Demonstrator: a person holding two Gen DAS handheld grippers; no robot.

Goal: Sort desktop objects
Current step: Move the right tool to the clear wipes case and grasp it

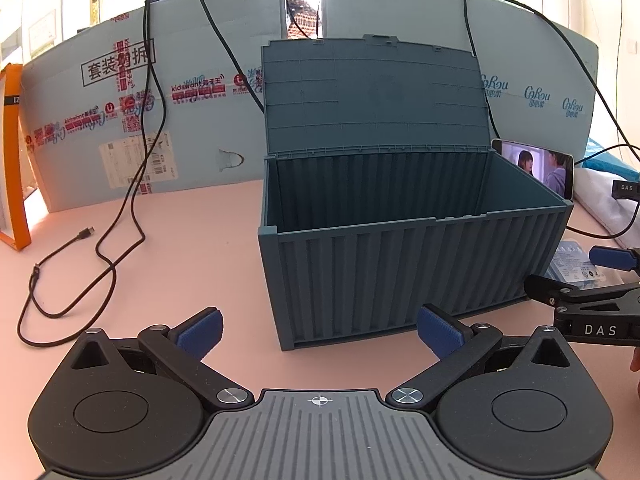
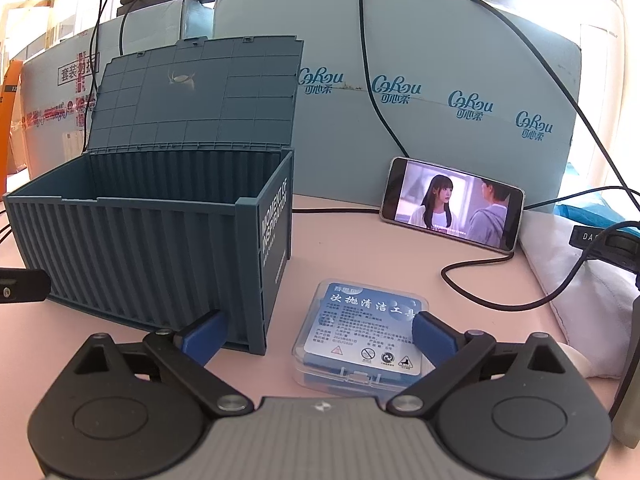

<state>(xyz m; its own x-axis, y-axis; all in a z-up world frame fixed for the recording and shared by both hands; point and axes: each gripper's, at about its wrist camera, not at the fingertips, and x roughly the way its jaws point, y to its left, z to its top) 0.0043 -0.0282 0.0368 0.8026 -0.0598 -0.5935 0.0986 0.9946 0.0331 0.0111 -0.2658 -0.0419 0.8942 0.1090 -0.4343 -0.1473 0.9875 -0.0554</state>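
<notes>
A teal container-style storage box [image 1: 400, 256] stands on the pink desk with its lid [image 1: 372, 92] open upright; its inside looks empty. It also shows in the right wrist view [image 2: 152, 248]. A clear plastic case with a blue label [image 2: 364, 340] lies flat on the desk right of the box; a part of it shows in the left wrist view [image 1: 576, 268]. My left gripper [image 1: 320, 330] is open and empty just before the box's front wall. My right gripper [image 2: 320, 338] is open, low over the desk, with the case between its fingers. The right gripper also shows in the left wrist view [image 1: 576, 276].
A phone [image 2: 452, 202] playing video leans on the blue cardboard backdrop [image 2: 420, 92]. Black cables [image 1: 80, 276] loop over the desk at left, and another cable [image 2: 492, 280] lies by the phone. A white cloth [image 2: 580, 280] lies at right. An orange frame [image 1: 16, 160] stands at far left.
</notes>
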